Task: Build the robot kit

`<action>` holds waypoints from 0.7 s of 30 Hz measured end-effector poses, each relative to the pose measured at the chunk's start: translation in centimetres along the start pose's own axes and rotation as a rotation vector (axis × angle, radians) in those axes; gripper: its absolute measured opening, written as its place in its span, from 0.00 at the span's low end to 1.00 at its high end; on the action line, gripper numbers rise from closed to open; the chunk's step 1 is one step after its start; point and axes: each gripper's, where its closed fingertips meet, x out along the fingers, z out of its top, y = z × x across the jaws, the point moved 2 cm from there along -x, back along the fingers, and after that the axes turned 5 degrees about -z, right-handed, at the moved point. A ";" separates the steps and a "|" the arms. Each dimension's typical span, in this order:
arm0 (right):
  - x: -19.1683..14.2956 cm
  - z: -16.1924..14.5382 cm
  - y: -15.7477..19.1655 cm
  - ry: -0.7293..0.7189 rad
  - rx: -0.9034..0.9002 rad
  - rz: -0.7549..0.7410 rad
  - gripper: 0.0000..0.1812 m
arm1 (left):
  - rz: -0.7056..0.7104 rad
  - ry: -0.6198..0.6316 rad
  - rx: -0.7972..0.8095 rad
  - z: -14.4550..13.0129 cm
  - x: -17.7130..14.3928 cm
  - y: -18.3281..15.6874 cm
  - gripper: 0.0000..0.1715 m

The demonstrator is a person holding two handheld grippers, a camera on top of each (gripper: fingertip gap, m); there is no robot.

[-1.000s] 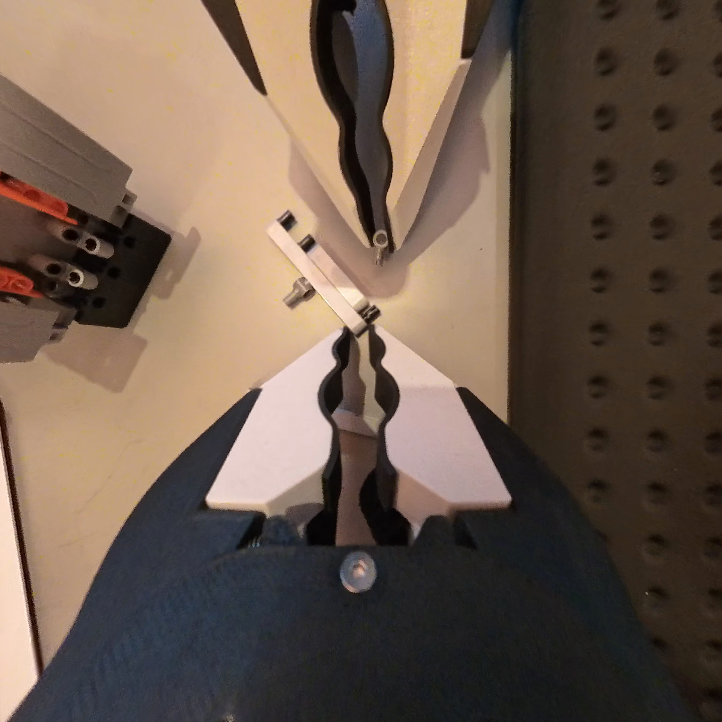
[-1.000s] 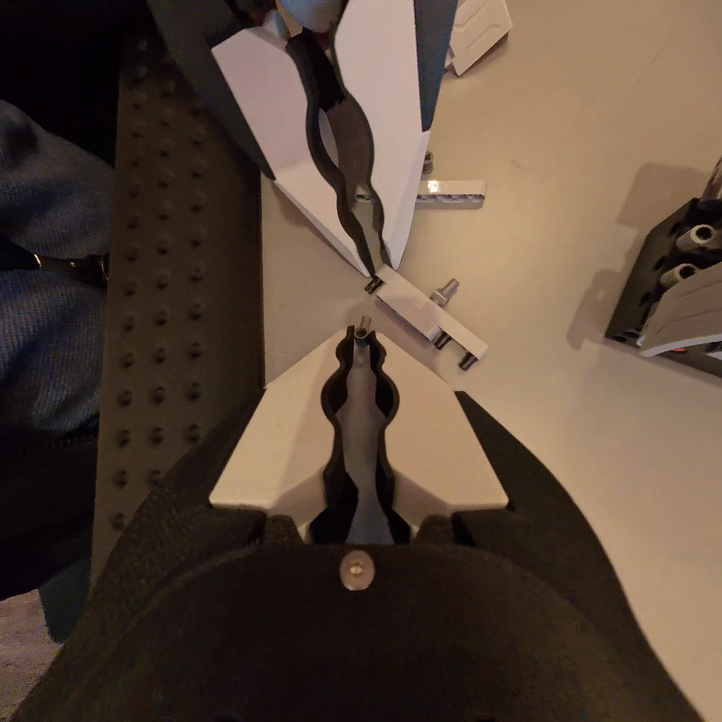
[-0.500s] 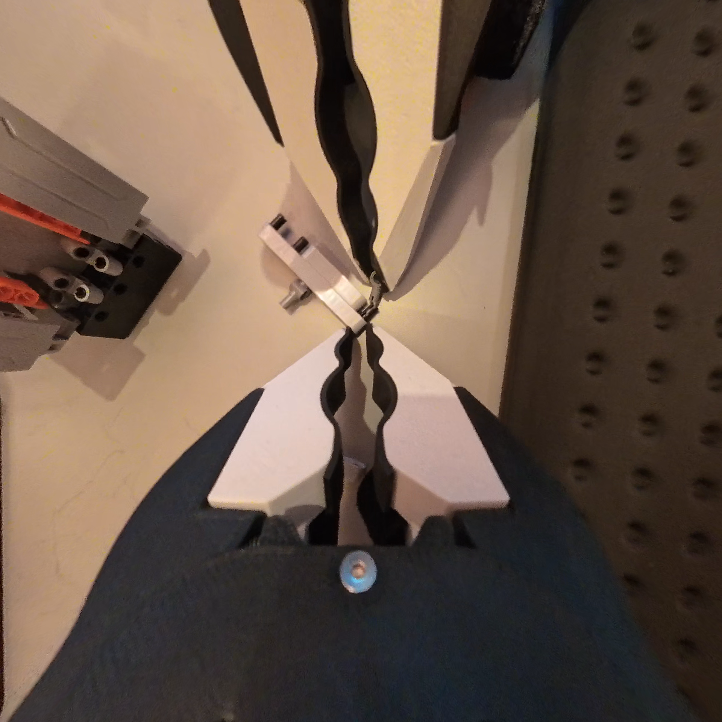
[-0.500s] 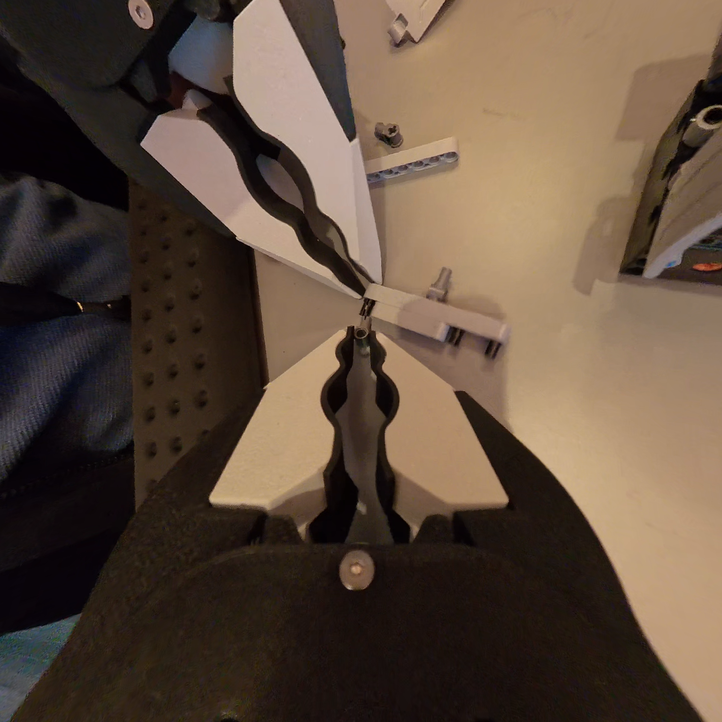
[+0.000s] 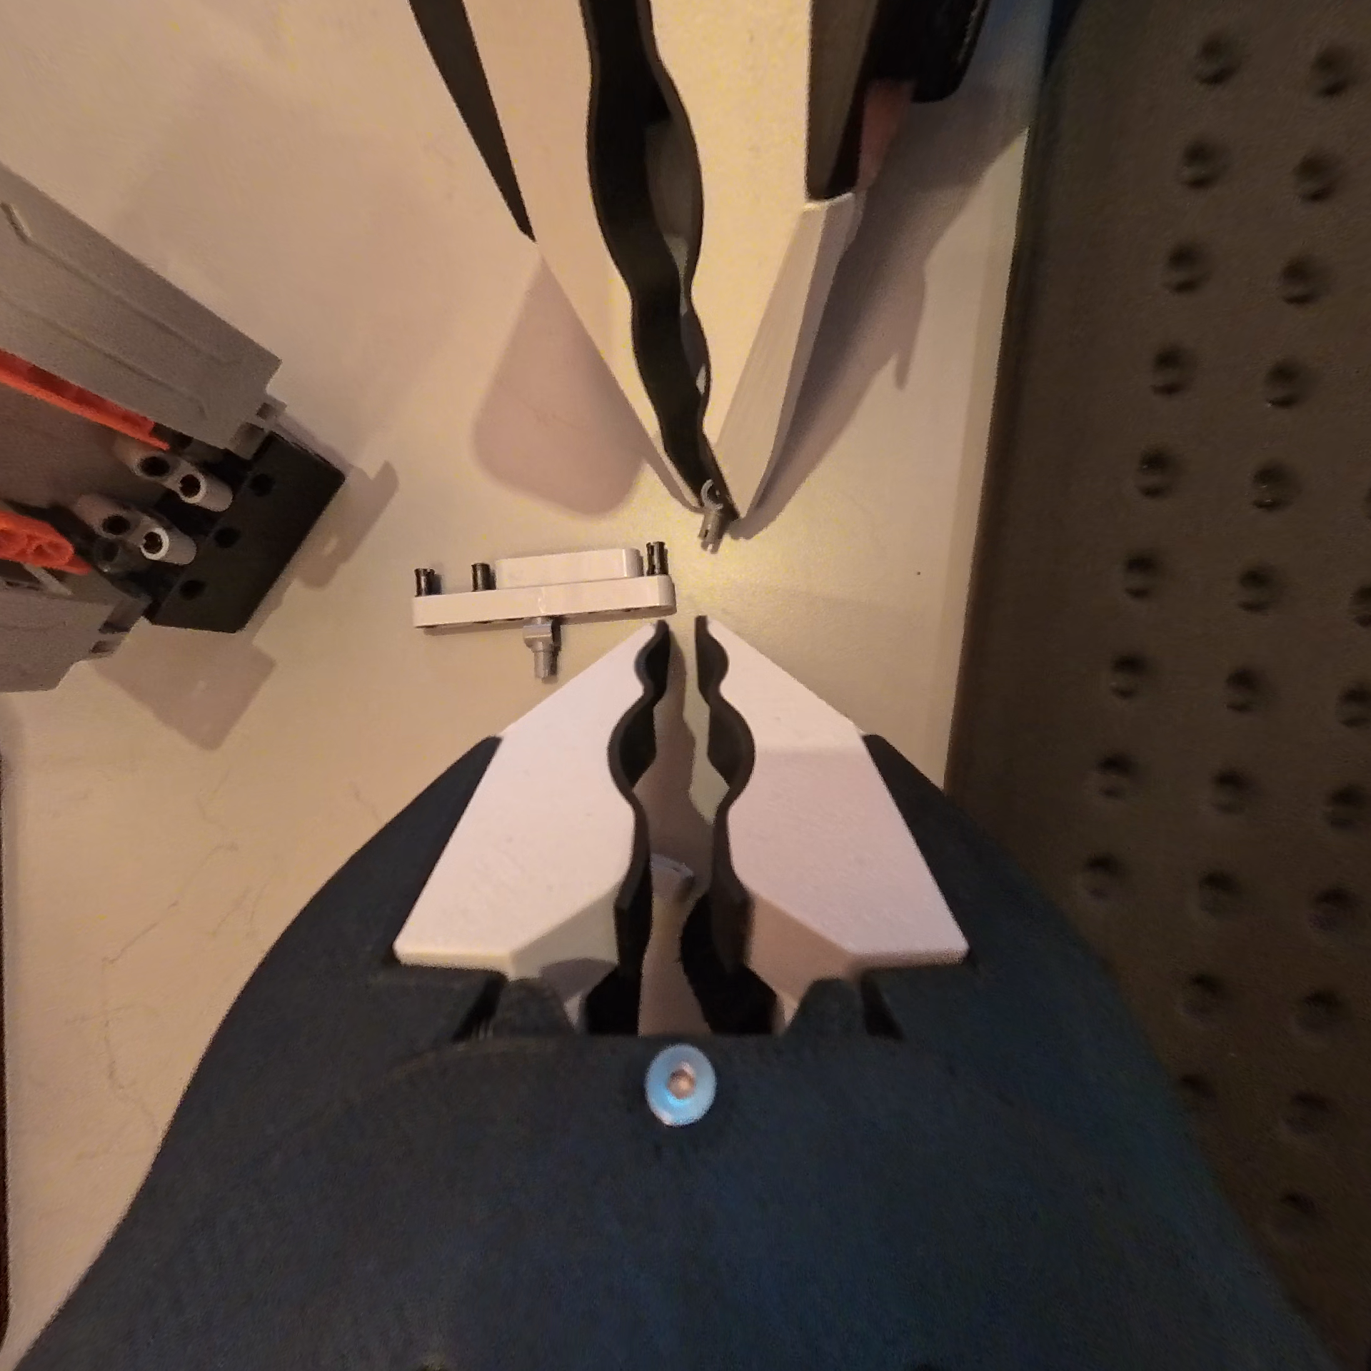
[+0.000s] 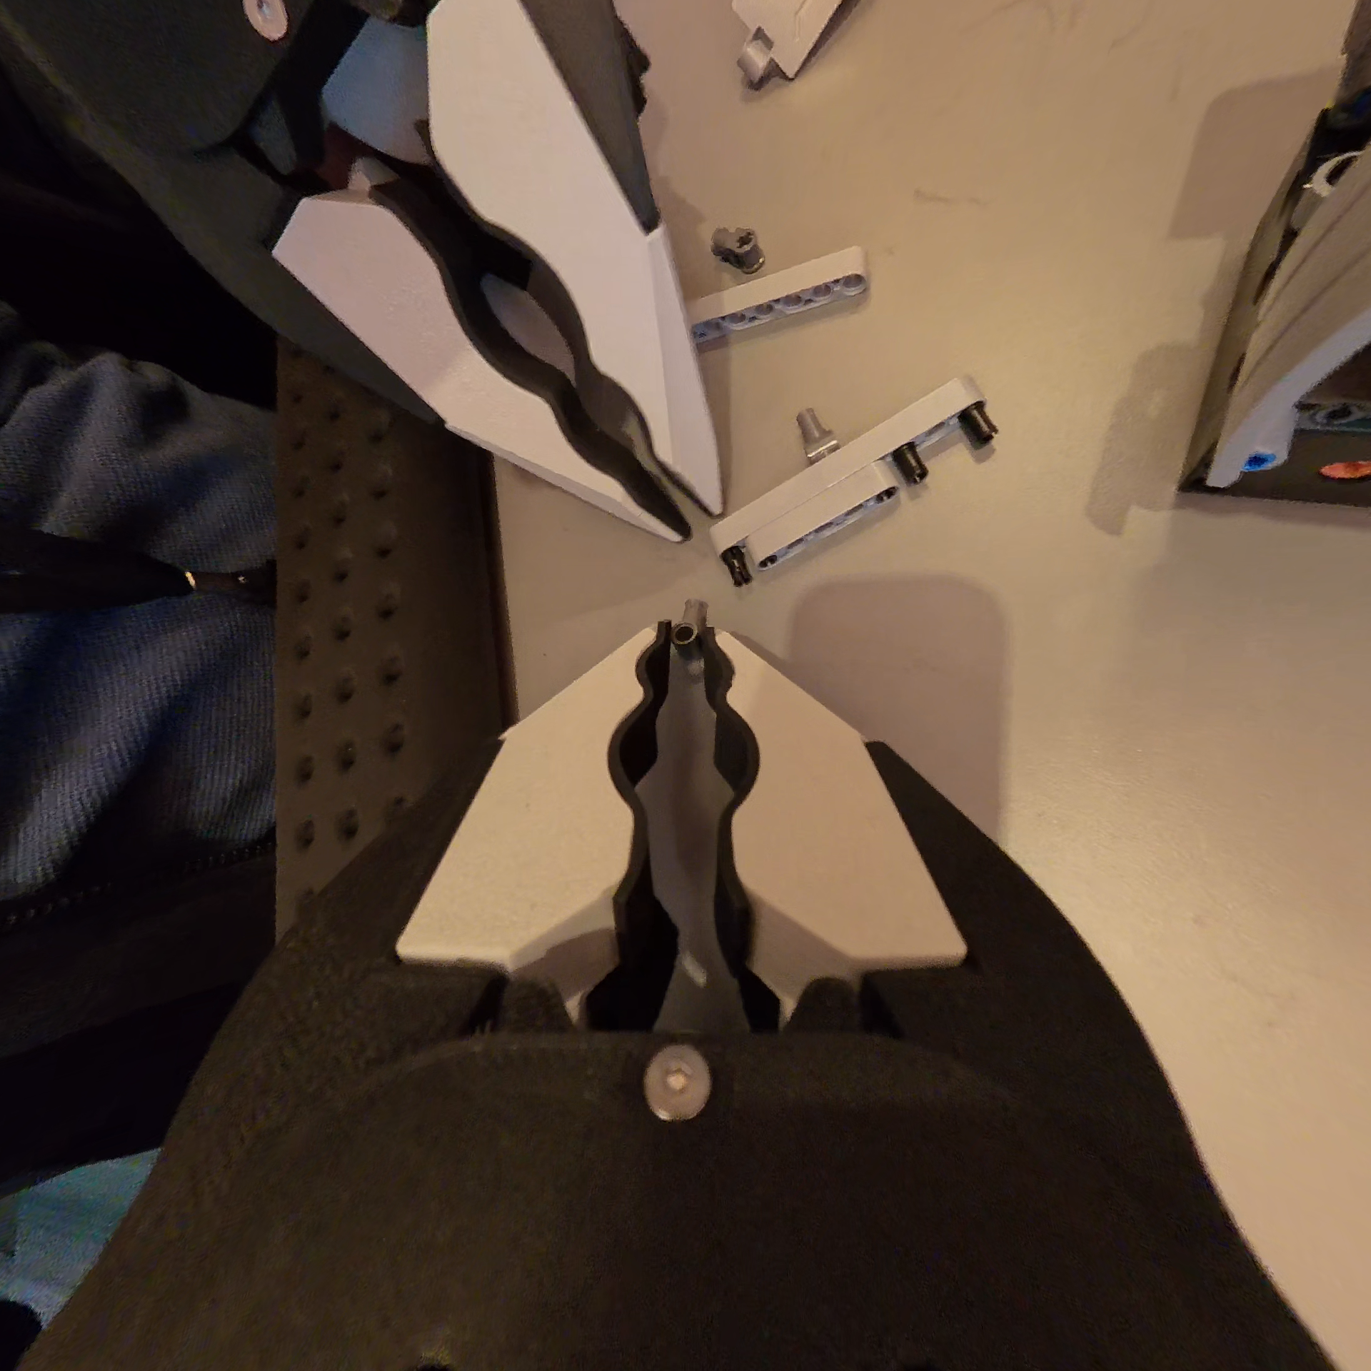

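Note:
A white beam assembly (image 5: 541, 593) with black pins and a grey axle pin lies flat on the cream table (image 5: 222, 816). It also shows in the right wrist view (image 6: 853, 482). My left gripper (image 5: 682, 630) is just right of the assembly's end, its jaws a narrow gap apart with nothing between them. It also shows in the right wrist view (image 6: 697, 519). My right gripper (image 6: 690, 634) is shut on a small grey pin (image 6: 688, 630), held just short of the assembly's black end pin. In the left wrist view the right gripper (image 5: 712, 504) comes down from above with the grey pin (image 5: 711, 519).
A grey, black and orange brick model (image 5: 148, 482) stands at the left, and shows at the right in the right wrist view (image 6: 1298, 334). A loose white beam (image 6: 779, 300), a grey pin (image 6: 738, 245) and a white panel (image 6: 786, 30) lie beyond. A dark perforated mat (image 5: 1187, 668) borders the table. A person's clothing (image 6: 111, 668) shows. The tips of both grippers are at nearly the same place.
The left gripper has let go of the beam assembly, which now lies flat on the table, turned level. The right gripper has drawn back from the assembly's end with the grey pin.

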 end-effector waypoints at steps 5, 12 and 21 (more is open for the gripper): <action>0.1 -0.1 0.3 0.011 -0.029 0.004 0.03 | 0.023 -0.030 -0.003 0.3 -0.7 0.6 0.08; 0.1 -0.1 0.3 0.008 -0.077 -0.024 0.07 | 0.033 -0.020 0.001 0.0 -0.5 0.9 0.10; -1.5 -0.3 0.1 -0.026 -0.148 -0.055 0.08 | 0.025 -0.022 0.018 0.0 -0.6 0.7 0.10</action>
